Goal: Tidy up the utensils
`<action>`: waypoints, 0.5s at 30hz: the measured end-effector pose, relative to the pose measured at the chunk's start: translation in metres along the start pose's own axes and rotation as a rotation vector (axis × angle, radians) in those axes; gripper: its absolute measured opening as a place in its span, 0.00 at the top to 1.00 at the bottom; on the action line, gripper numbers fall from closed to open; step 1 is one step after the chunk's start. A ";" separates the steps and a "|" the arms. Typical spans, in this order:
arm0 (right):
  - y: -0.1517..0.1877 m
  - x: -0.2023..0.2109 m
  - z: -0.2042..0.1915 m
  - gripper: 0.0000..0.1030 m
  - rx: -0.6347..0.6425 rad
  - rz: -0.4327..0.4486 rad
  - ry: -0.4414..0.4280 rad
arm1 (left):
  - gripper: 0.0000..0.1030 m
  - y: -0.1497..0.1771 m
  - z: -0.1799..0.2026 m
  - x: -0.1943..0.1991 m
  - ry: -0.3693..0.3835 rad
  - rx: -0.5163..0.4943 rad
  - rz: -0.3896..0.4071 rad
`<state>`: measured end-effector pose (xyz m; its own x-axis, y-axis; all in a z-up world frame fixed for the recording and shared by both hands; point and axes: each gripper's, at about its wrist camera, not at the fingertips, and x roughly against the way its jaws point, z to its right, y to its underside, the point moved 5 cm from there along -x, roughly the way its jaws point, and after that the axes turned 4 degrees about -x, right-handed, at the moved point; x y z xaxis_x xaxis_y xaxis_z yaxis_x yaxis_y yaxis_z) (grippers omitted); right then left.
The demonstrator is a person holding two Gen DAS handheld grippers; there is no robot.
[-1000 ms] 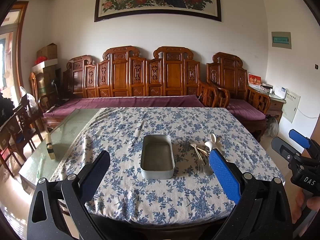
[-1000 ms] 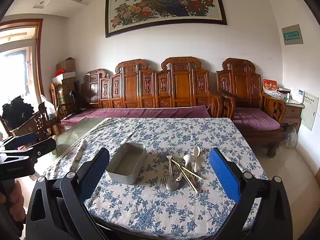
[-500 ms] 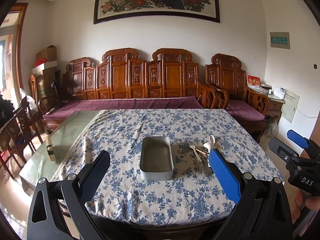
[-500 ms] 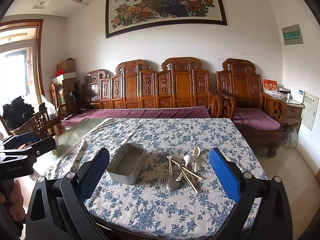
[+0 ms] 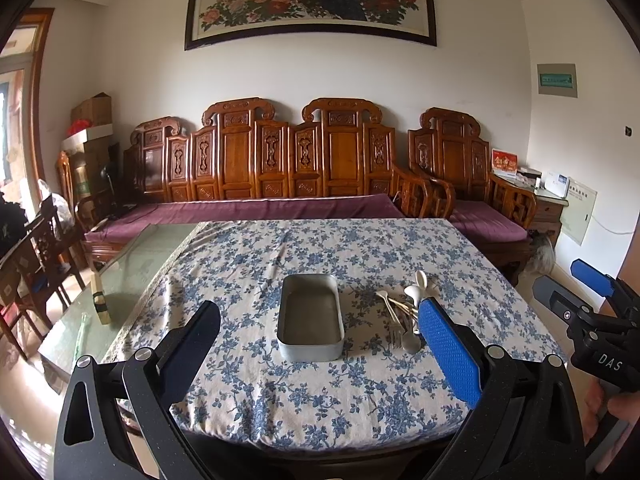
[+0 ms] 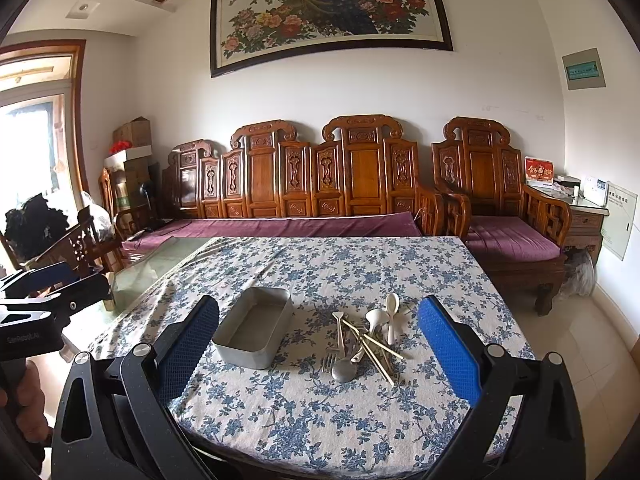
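L gripper (image 5: 320, 336): jaws wide apart, nothing betw. them, held above near table edge; also seen at left of R view, in a hand (image 6: 24, 396).
R gripper (image 6: 318, 338): jaws wide apart, holding nothing, above near edge; seen at right of L view.
Tin (image 5: 311, 316): rect. metal, nothing in it, on cloth (image 5: 320, 400) mid-table, long side running away from cam.
Utensils (image 6: 364, 340): loose pile just right of tin, not touching it.
Pile: fork (image 6: 330, 360) + metal spoon (image 6: 343, 370) nearest, chopsticks (image 6: 378, 350) crossed on top, white spoons (image 6: 391, 316) at back.
Table (image 5: 132, 272): glass top bare on left, cloth covers rest.
Behind: wood bench (image 5: 280, 160), purple cushion.
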<state>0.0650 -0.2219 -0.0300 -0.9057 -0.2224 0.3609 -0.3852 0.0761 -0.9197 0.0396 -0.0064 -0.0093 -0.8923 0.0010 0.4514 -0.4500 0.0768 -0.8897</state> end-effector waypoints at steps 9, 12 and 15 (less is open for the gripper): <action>0.000 0.000 0.001 0.02 0.000 0.000 -0.001 | 0.07 0.000 0.000 0.000 0.000 0.000 0.000; 0.000 0.001 0.001 0.02 0.000 0.000 -0.001 | 0.07 0.000 0.000 0.000 0.000 0.000 0.000; 0.000 0.001 0.001 0.02 0.000 0.000 -0.001 | 0.07 0.000 0.001 0.000 0.000 0.000 0.000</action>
<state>0.0642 -0.2229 -0.0301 -0.9054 -0.2237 0.3609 -0.3854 0.0760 -0.9196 0.0397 -0.0069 -0.0095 -0.8923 0.0012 0.4514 -0.4500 0.0765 -0.8897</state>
